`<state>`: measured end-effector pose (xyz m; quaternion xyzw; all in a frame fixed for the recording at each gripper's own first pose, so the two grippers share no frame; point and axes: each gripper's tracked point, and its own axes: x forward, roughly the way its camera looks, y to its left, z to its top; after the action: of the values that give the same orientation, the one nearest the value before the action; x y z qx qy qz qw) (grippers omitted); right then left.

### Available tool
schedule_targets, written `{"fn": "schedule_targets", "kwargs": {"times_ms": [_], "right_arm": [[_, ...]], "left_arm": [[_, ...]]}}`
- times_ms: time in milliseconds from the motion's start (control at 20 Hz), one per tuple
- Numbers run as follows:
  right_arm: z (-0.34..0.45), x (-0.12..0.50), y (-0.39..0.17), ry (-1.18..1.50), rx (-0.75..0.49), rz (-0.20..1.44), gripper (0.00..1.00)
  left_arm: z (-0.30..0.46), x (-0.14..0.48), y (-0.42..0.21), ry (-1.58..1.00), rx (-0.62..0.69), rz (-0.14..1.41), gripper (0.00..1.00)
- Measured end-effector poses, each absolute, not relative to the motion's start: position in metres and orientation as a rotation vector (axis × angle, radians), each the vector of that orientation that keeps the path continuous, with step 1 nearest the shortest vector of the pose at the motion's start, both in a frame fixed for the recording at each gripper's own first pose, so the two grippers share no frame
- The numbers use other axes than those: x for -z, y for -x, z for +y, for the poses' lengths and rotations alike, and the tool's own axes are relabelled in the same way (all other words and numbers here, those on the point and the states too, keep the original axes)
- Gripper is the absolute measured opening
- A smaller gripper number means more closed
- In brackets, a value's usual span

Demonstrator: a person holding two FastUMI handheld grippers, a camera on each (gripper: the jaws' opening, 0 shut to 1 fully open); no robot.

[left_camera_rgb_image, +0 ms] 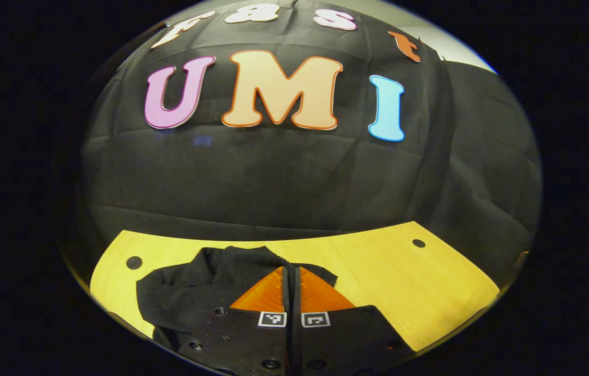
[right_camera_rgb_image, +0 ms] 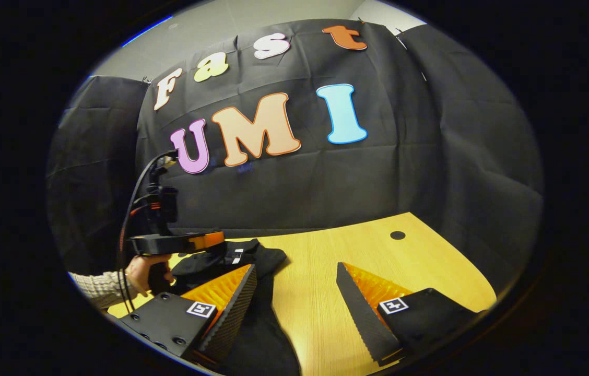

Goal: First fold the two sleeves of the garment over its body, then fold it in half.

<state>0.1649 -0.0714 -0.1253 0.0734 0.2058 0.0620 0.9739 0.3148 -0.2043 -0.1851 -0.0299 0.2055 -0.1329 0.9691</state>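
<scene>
Left gripper view: the left gripper [left_camera_rgb_image: 291, 271] has its two fingers pressed together, with black cloth of the garment [left_camera_rgb_image: 185, 297] bunched at their tips, though whether any is pinched between them I cannot tell. The garment lies crumpled on the yellow wooden table [left_camera_rgb_image: 404, 282]. Right gripper view: the right gripper [right_camera_rgb_image: 297, 284] is wide apart, holding nothing, above the table's near edge; farther left, a hand [right_camera_rgb_image: 140, 274] holds the left gripper over the garment.

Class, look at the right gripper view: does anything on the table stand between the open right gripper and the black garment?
Nothing visible does. The right gripper is open above the wooden table, and the black garment already lies beside and under its one finger.
</scene>
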Motion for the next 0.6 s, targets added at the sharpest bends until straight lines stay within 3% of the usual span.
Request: {"fn": "schedule_targets", "kwargs": {"times_ms": [350, 450, 500, 600], "right_arm": [[-0.081, 0.135, -0.147, -0.154, -0.135, 0.441, 0.97], [-0.083, 0.138, -0.144, -0.153, -0.133, 0.445, 0.97], [-0.085, 0.139, -0.143, -0.152, -0.132, 0.447, 0.97], [-0.085, 0.142, -0.140, -0.153, -0.138, 0.457, 0.97]], "left_arm": [[-0.230, 0.226, -0.334, 0.005, 0.246, 0.473, 0.00], [-0.240, 0.228, -0.335, 0.025, 0.252, 0.478, 0.07], [-0.244, 0.227, -0.334, 0.041, 0.257, 0.477, 0.14], [-0.257, 0.222, -0.328, 0.061, 0.273, 0.478, 0.53]]}}
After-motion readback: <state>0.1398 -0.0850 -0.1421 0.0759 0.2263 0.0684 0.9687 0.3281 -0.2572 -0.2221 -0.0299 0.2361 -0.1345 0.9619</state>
